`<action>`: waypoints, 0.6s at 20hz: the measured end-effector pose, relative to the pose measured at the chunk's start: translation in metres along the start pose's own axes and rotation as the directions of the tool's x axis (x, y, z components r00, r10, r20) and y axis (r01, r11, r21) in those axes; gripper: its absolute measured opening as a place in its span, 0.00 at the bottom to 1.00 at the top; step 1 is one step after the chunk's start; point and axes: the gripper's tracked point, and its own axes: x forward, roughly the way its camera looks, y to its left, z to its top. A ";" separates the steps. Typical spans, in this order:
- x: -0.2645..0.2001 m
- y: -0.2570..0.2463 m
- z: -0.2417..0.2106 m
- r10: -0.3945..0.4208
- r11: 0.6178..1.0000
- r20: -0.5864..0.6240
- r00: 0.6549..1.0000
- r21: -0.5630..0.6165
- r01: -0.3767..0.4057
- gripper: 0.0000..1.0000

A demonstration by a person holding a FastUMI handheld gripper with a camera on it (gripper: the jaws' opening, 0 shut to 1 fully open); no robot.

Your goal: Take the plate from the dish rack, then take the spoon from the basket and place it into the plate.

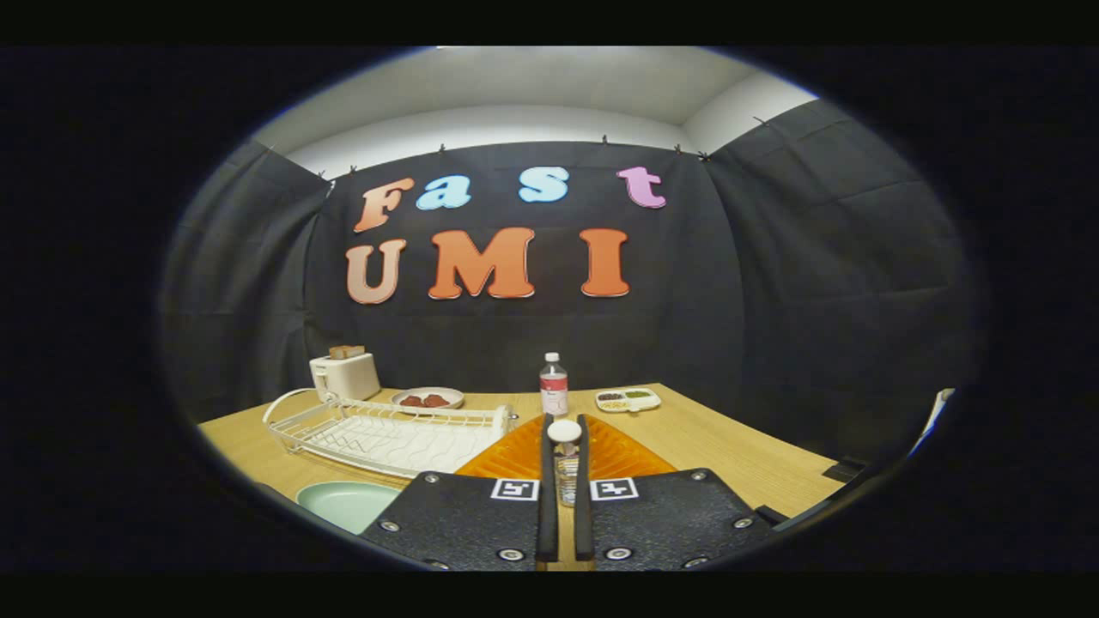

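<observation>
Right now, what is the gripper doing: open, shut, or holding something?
Gripper: nearly closed around a spoon that stands upright between its fingers; whether both fingers press on it cannot be told.

So it's a light wooden table with a bunch of stuff on it. Far left corner has a cream toaster, and a plate of reddish food sits next to it. Lower left is a white wire dish rack, with a pale green plate in front of it. Centre has a water bottle, an orange basket and a little white-capped bottle. Right of centre there's a divided snack tray.
</observation>
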 end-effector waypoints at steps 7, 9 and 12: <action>-0.041 0.058 0.011 0.106 0.994 0.023 0.994 -0.008 -0.106 0.07; -0.049 0.079 0.005 0.145 0.989 0.014 0.989 -0.006 -0.145 0.07; -0.057 0.108 -0.008 0.199 0.980 -0.004 0.980 -0.005 -0.199 0.07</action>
